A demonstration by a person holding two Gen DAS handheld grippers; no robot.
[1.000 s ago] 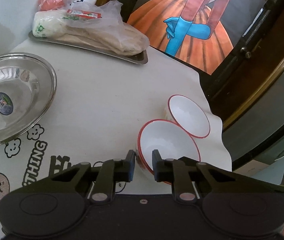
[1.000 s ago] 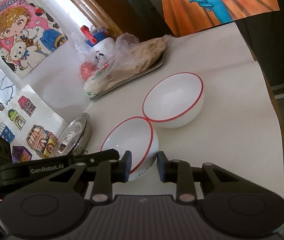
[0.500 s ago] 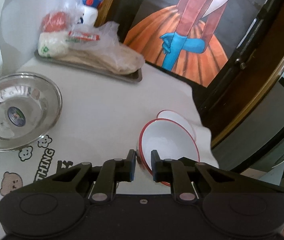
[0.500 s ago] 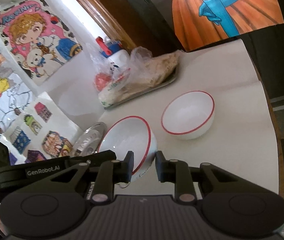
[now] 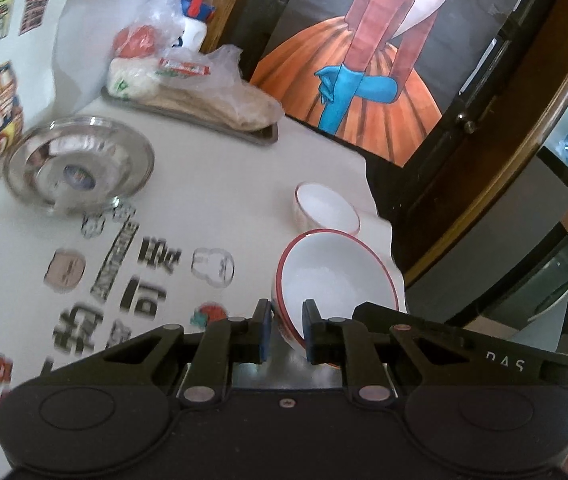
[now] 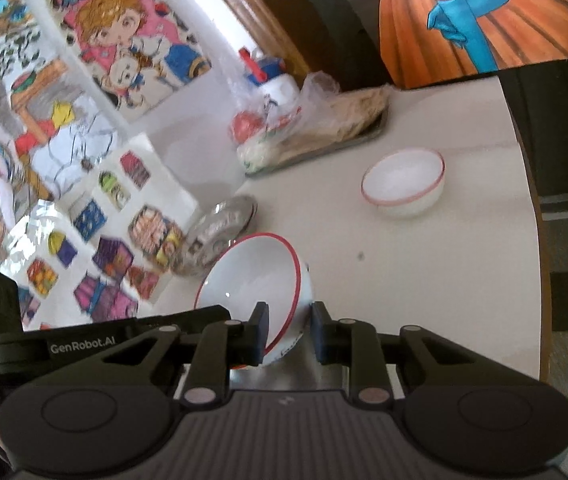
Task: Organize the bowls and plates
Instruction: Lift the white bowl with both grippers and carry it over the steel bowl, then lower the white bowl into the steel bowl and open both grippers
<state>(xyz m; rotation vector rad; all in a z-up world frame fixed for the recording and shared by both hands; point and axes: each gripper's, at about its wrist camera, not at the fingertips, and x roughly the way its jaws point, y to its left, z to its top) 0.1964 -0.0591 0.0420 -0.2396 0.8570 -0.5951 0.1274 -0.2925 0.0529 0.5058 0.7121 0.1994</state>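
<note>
Both grippers hold one white red-rimmed bowl (image 5: 336,276), lifted above the table. My left gripper (image 5: 287,330) is shut on its near rim. My right gripper (image 6: 289,330) is shut on the opposite rim of the same bowl (image 6: 252,272), with the left gripper body visible at the lower left of the right wrist view. A second white red-rimmed bowl (image 5: 326,208) stands on the table near its right edge and also shows in the right wrist view (image 6: 404,186). A steel bowl (image 5: 80,162) sits at the left and shows in the right wrist view (image 6: 220,232).
A metal tray (image 5: 262,134) with bagged food (image 5: 204,88) lies at the back of the table, also in the right wrist view (image 6: 308,136). A white bottle (image 5: 194,28) stands behind it. The table edge (image 5: 380,208) drops off just right of the bowls. Pictures cover the wall.
Both grippers have lifted the held bowl up and back from the table. The second bowl stays on the table and now looks farther away.
</note>
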